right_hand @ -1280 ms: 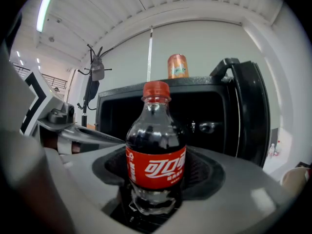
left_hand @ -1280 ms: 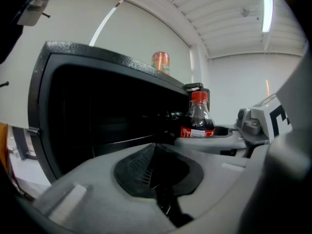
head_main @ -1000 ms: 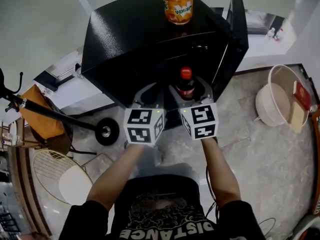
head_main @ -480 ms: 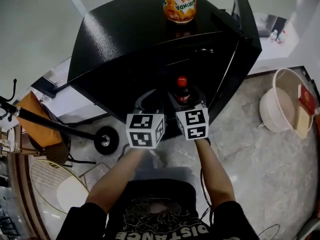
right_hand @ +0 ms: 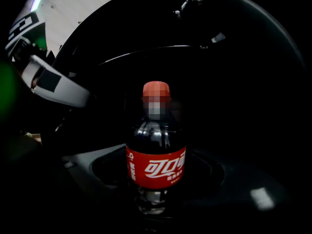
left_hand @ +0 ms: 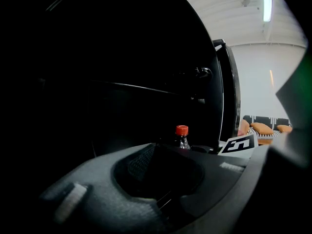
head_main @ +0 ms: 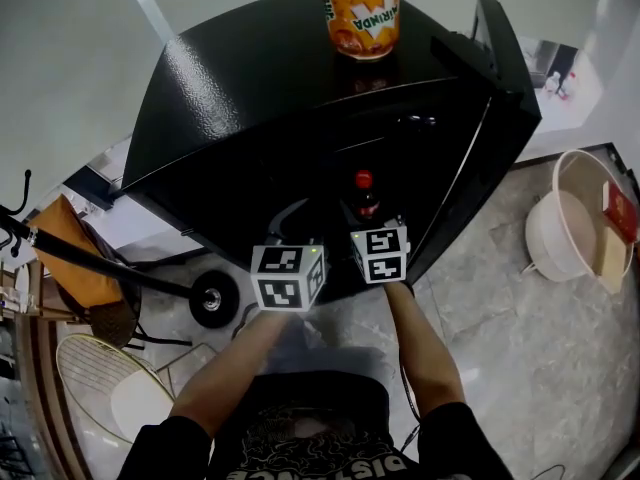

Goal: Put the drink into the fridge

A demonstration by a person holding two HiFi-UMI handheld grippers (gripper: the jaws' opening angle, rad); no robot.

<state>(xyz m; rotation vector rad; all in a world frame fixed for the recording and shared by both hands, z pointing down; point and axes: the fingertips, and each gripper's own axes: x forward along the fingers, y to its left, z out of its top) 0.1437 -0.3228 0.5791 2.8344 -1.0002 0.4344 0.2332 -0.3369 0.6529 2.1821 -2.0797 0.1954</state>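
A tall orange soda bottle [head_main: 360, 13] is standing upright at the top of the head view. To the right, a round cream basin [head_main: 545, 233] is sitting on the pale marble floor [head_main: 500, 338], with a red box [head_main: 620, 211] leaning at its far rim. On the left, a black pole [head_main: 100, 261] is running down to a black wheel [head_main: 207, 298], crossing an orange cloth [head_main: 65, 213]. Below them a round wire basket [head_main: 85, 353] is lying beside a white disc [head_main: 138, 408]. In the left gripper view, orange cushions [left_hand: 263, 128] are resting on a dark sofa, and a ceiling light strip [left_hand: 266, 4] is glowing.
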